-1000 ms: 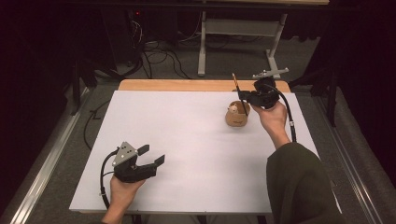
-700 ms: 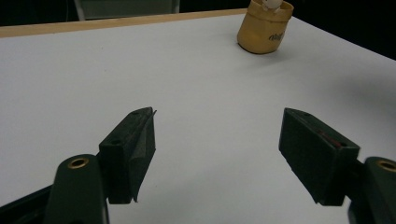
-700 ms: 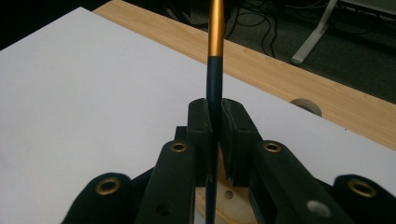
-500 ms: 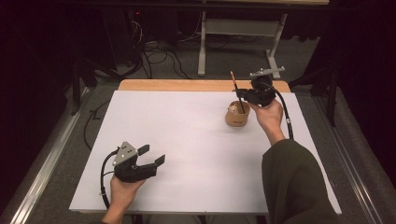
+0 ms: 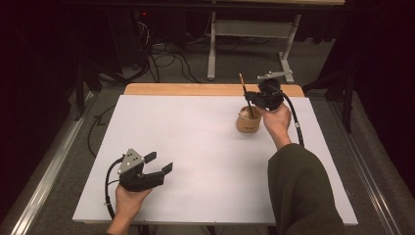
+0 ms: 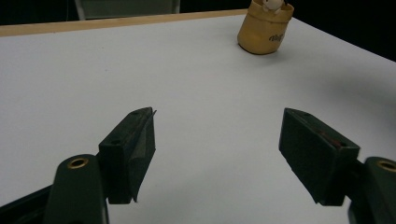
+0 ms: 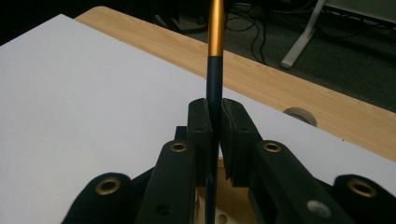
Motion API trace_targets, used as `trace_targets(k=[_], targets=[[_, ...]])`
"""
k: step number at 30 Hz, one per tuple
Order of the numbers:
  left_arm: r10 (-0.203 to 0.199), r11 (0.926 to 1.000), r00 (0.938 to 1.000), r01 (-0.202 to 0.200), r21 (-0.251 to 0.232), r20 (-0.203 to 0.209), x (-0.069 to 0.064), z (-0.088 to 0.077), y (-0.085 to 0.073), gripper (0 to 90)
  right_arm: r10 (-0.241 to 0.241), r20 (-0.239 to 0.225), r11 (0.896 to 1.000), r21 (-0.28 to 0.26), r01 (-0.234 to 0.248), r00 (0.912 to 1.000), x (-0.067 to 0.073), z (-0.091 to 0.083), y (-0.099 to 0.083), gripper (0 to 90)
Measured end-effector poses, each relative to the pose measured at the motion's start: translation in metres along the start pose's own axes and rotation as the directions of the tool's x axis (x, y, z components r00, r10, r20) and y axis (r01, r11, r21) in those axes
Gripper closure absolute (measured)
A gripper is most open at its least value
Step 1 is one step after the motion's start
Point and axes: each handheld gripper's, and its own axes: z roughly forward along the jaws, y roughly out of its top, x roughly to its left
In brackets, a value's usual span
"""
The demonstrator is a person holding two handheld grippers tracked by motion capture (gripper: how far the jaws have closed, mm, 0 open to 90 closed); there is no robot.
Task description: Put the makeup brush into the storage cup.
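Pen [image 7: 215, 70] tip cut off at top edge; cup [image 6: 265, 27] print unreadable.

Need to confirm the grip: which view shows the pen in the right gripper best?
The right gripper view: the pen stands upright, clamped between the right gripper jaws, above the tan cup. The high view shows it small, slanting over the cup. The left gripper view shows the cup; the pen isn't discernible there.

I see black grippers [image 5: 157, 165] with brass screws, a grey plate, black cables, an olive sleeve [image 5: 298, 188].
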Motion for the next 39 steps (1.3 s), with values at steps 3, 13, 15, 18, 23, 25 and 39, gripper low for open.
trace_targets(k=[3, 13, 15, 18, 23, 25, 39], targets=[[-0.003, 1.0000, 1.0000, 0.003, 0.001, -0.002, 0.000, -0.001, 0.000, 27.3, 0.007, 0.000, 1.000, -0.002, -0.007, 1.0000, -0.001, 0.004, -0.002, 84.7], [0.001, 1.0000, 1.0000, -0.001, 0.003, -0.003, 0.000, 0.001, 0.000, 27.4, -0.002, 0.005, 1.000, 0.030, 0.002, 1.0000, -0.001, 0.012, -0.006, 84.6], [0.003, 1.0000, 1.0000, -0.003, 0.006, -0.002, 0.000, 0.001, 0.000, 27.4, -0.004, 0.011, 0.999, 0.038, 0.004, 0.9999, -0.001, 0.013, -0.006, 84.6], [0.006, 1.0000, 1.0000, -0.006, 0.007, -0.003, 0.000, 0.001, 0.000, 27.5, -0.005, 0.011, 0.999, 0.049, 0.004, 0.9999, -0.002, 0.015, -0.007, 84.6], [0.003, 1.0000, 1.0000, -0.003, 0.001, -0.003, 0.000, 0.000, 0.000, 27.4, 0.001, 0.014, 0.998, 0.059, -0.002, 0.9999, -0.002, 0.015, -0.010, 84.6], [0.003, 1.0000, 1.0000, -0.003, 0.002, -0.002, 0.000, 0.000, 0.000, 27.4, 0.000, 0.017, 0.998, 0.062, -0.001, 0.9999, -0.001, 0.015, -0.011, 84.5], [0.006, 1.0000, 1.0000, -0.006, 0.006, -0.003, -0.001, 0.001, 0.000, 27.7, 0.006, 0.008, 0.995, 0.096, -0.006, 0.9999, -0.002, 0.016, -0.018, 84.4]])
